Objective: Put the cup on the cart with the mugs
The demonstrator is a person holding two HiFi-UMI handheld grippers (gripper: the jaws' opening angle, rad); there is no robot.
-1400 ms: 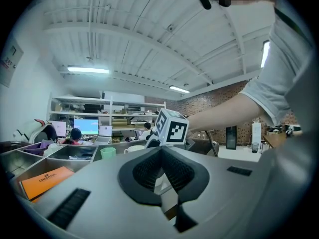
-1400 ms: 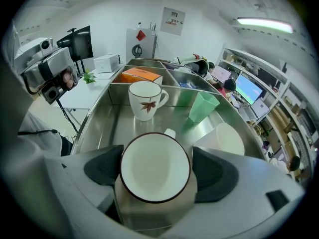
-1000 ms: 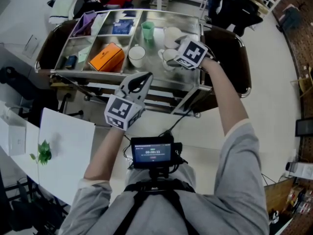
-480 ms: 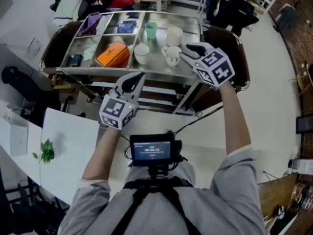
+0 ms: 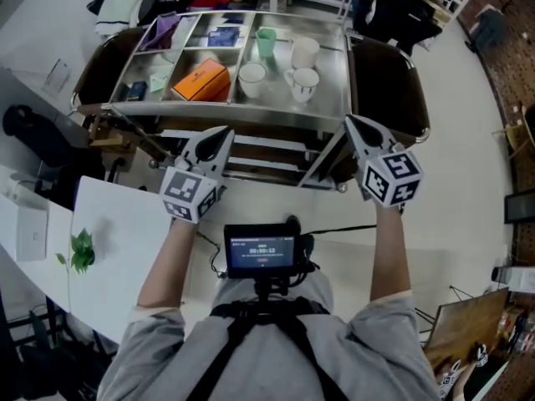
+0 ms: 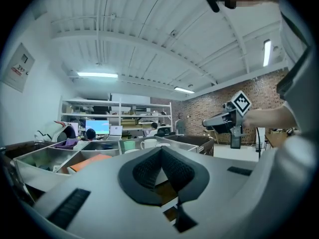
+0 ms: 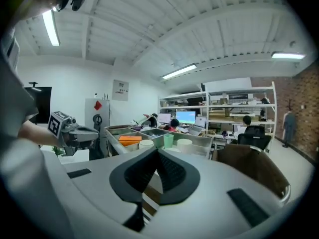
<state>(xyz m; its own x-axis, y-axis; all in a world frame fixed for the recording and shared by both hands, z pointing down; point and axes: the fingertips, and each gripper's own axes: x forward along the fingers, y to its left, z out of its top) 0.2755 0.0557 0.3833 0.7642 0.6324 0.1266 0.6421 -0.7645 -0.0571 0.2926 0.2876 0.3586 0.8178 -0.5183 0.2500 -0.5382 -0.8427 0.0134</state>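
Head view: steel cart (image 5: 334, 107) bearing mugs (image 5: 303, 80) stands on pale floor (image 5: 468, 140). White worktop (image 5: 117, 241) lies near its left end. In front of the cart, left tool (image 5: 222, 135) and right tool (image 5: 353, 124) are each pressed together and empty, the right's jaws having just closed.

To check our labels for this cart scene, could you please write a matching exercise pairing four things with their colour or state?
Things:
1. box
2. handled mug
3. item in the back-left compartment of the cart
4. right tongs

Colour or state:
a. white
b. shut, empty
c. orange
d. purple

Pairs: 1-c, 2-a, 3-d, 4-b.

The right tongs have just closed, with nothing between them.
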